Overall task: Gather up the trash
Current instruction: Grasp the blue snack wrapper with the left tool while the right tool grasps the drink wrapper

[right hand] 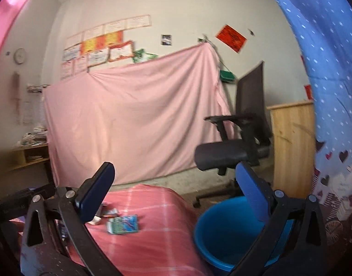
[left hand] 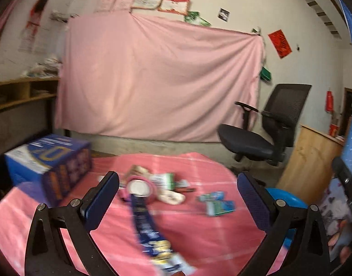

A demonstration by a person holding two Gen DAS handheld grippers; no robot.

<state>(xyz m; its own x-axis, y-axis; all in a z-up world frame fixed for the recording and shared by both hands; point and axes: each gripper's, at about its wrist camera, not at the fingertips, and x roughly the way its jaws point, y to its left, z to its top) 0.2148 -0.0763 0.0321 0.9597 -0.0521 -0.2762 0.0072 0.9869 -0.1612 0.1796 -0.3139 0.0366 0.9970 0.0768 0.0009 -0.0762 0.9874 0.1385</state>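
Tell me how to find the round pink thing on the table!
Look at the table with the pink checked cloth, right of the big blue box. In the heap of wrappers sits the pink roll. It is the only round thing there, a pink ring with a white middle.

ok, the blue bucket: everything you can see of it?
The blue bucket is round, looks like plastic, open-topped and upright. It stands low beside the right edge of the pink-covered table, in front of the office chair. What shows of its inside looks bare; the bottom is partly hidden. The right gripper, open, hangs in front of it, one finger overlapping its rim in the picture. The left wrist view shows only a sliver.
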